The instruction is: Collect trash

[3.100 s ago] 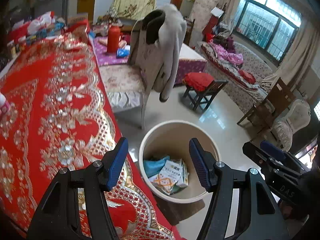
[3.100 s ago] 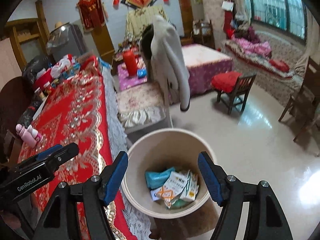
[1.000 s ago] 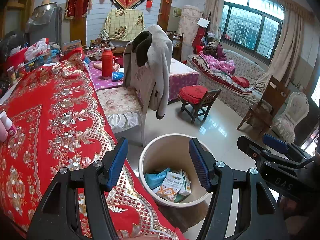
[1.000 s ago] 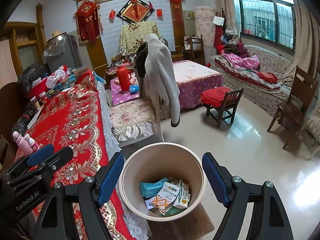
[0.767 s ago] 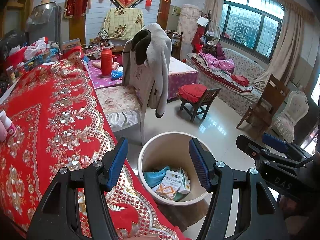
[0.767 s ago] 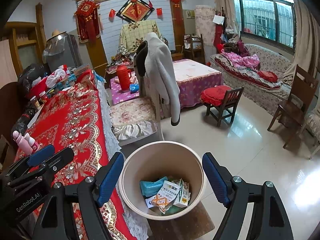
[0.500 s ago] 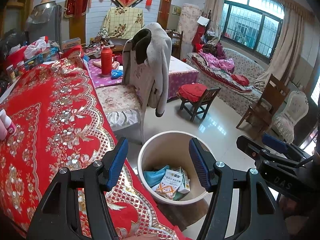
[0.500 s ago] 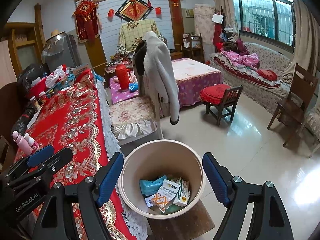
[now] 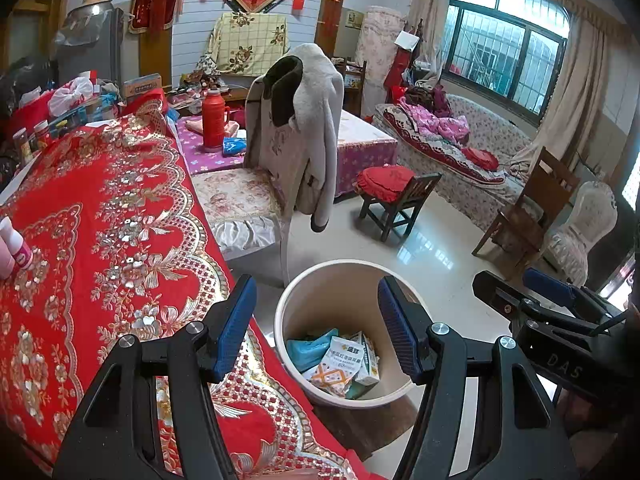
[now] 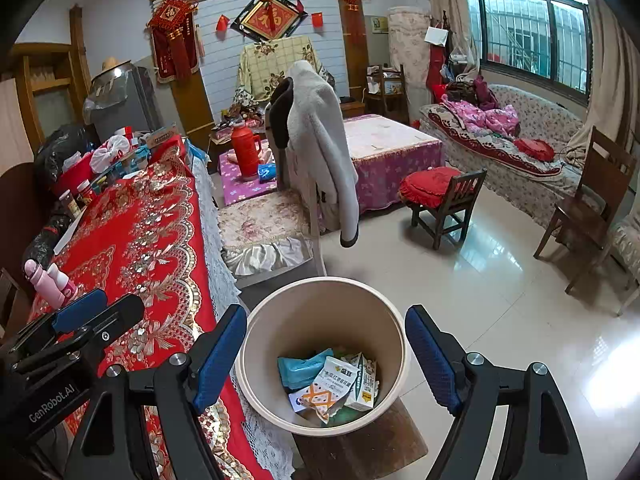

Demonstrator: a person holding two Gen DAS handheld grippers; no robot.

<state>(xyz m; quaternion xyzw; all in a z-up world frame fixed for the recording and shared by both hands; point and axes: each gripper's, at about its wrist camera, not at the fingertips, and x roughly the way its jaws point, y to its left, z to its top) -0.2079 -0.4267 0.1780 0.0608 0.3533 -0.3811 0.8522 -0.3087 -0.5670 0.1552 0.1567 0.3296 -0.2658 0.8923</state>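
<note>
A cream round bin (image 9: 320,280) (image 10: 304,300) stands on a low wooden stool beside the red-clothed table (image 9: 100,220) (image 10: 152,232). Inside lie a teal packet (image 9: 310,350) (image 10: 298,368), a white-and-orange packet (image 9: 338,364) (image 10: 330,386) and a small carton (image 10: 366,380). My left gripper (image 9: 316,328) is open and empty, above the table's edge and the bin. My right gripper (image 10: 326,356) is open and empty, above the bin. The right gripper shows at the left wrist view's right edge (image 9: 548,308), the left gripper at the right wrist view's left edge (image 10: 80,324).
A chair with a grey coat (image 9: 316,120) (image 10: 324,140) stands just behind the bin. Pink bottles (image 9: 14,246) (image 10: 50,280) stand on the table, clutter at its far end. A small chair with a red cushion (image 10: 440,192), a sofa and wooden chairs stand across the tiled floor.
Both grippers have risen and tilted up slightly since three seconds ago, showing more of the room. Over the last second little has moved. Both stay open and empty.
</note>
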